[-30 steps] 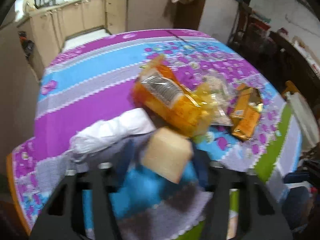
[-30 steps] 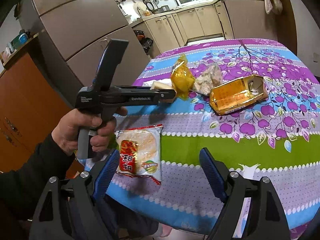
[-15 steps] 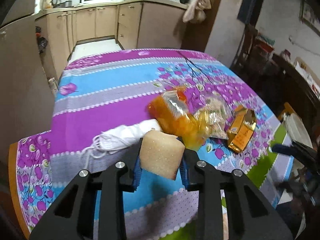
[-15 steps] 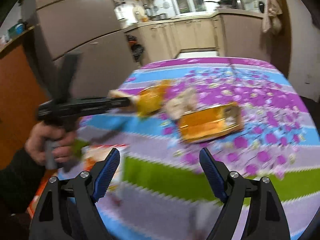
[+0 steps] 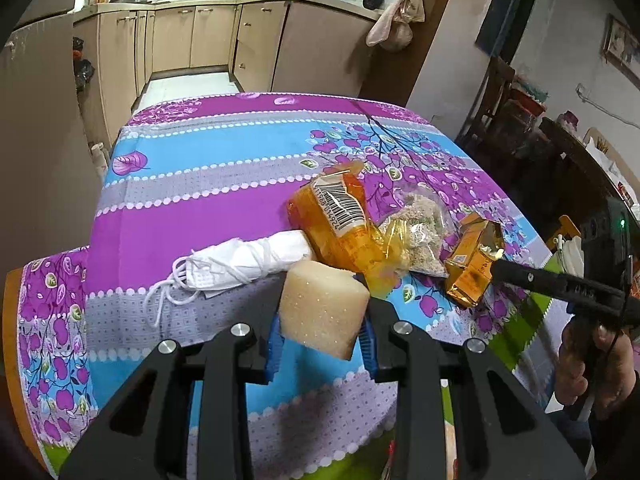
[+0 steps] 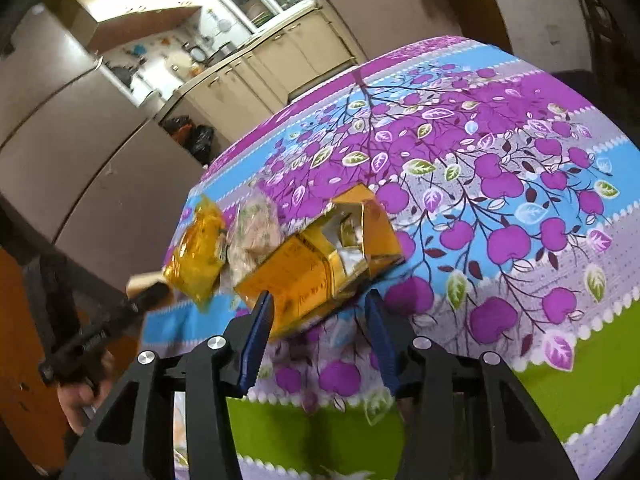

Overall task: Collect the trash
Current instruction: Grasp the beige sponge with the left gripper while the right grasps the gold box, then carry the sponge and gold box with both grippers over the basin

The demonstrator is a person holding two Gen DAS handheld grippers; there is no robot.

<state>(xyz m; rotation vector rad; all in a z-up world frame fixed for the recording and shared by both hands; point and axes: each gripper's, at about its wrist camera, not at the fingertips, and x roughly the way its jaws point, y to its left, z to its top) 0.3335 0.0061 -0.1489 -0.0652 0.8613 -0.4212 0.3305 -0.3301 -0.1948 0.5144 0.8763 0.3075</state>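
Note:
My left gripper [image 5: 322,340] is shut on a pale yellow sponge block [image 5: 322,314] and holds it above the table's near edge. Behind it lie a white face mask [image 5: 236,266], an orange plastic bag [image 5: 340,224], a clear bag of grain [image 5: 420,236] and a torn gold carton [image 5: 472,264]. My right gripper [image 6: 320,340] is open, its blue pads on either side of the gold carton's [image 6: 320,264] near end, close above the cloth. The orange bag [image 6: 196,252] and clear bag [image 6: 252,236] lie left of the carton.
The table wears a purple, blue and green flowered cloth [image 5: 208,184]. Kitchen cabinets [image 5: 208,36] stand behind it and a fridge [image 6: 80,152] stands to the left. Dark chairs and shelves [image 5: 520,120] crowd the right side.
My left gripper closed on the sponge block and lifted it up and back. My right gripper swung from the snack packet at the table edge over to the gold carton.

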